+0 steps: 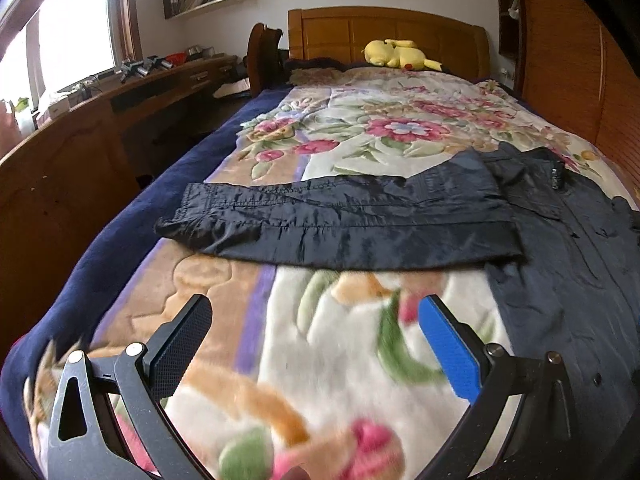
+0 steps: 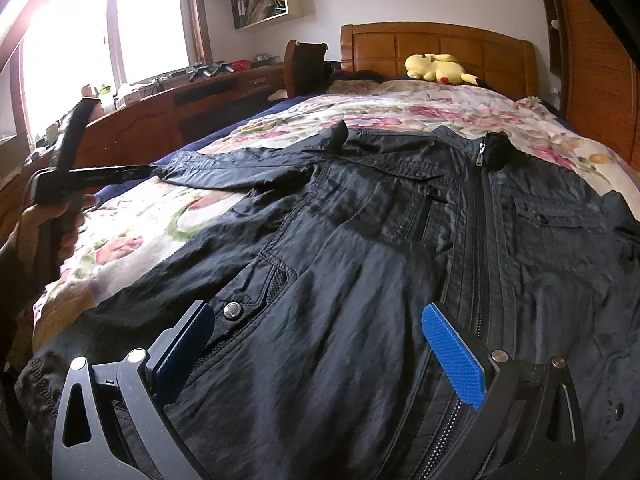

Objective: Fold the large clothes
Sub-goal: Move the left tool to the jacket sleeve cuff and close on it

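A black zip-up jacket [image 2: 360,248] lies spread front-up on the floral blanket [image 2: 420,112]. Its left sleeve [image 1: 340,220] stretches out flat to the left across the blanket [image 1: 344,340]. My left gripper [image 1: 316,320] is open and empty, hovering above the blanket in front of that sleeve. In the right wrist view the left gripper's body [image 2: 72,168] shows at the left edge, held in a hand. My right gripper [image 2: 318,324] is open and empty, low over the jacket's lower front, left of the zipper [image 2: 480,208].
A yellow plush toy [image 1: 396,54] lies by the wooden headboard [image 1: 384,32]. A wooden desk [image 1: 152,84] with clutter runs along the left under the window. A wooden wardrobe [image 1: 568,60] stands on the right. A dark blue sheet [image 1: 120,248] edges the bed's left side.
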The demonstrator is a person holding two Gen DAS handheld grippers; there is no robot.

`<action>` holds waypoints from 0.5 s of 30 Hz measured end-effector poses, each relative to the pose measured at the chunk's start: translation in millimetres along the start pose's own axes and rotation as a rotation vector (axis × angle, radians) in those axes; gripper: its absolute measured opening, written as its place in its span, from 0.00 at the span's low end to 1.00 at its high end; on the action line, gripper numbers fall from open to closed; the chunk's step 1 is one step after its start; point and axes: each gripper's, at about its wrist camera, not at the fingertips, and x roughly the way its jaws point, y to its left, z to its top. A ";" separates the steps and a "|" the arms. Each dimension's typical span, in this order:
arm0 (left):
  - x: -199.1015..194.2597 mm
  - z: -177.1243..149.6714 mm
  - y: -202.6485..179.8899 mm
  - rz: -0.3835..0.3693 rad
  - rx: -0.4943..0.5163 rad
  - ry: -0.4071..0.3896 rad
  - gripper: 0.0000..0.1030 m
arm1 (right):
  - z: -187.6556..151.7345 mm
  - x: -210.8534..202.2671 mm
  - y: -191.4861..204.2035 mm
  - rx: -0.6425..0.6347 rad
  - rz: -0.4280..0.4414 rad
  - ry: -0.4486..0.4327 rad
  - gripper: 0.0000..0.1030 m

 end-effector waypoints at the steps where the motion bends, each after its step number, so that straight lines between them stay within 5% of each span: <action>1: 6.1 3.4 3.0 -0.005 -0.004 0.004 1.00 | 0.1 0.0 0.3 -0.001 0.000 0.002 1.00; 9: 52.1 30.7 21.8 -0.086 -0.140 0.020 0.93 | 0.7 1.1 1.9 -0.008 -0.010 0.008 1.00; 15: 71.8 53.9 42.8 -0.031 -0.171 0.028 0.84 | 1.3 3.2 2.7 -0.017 -0.012 0.016 1.00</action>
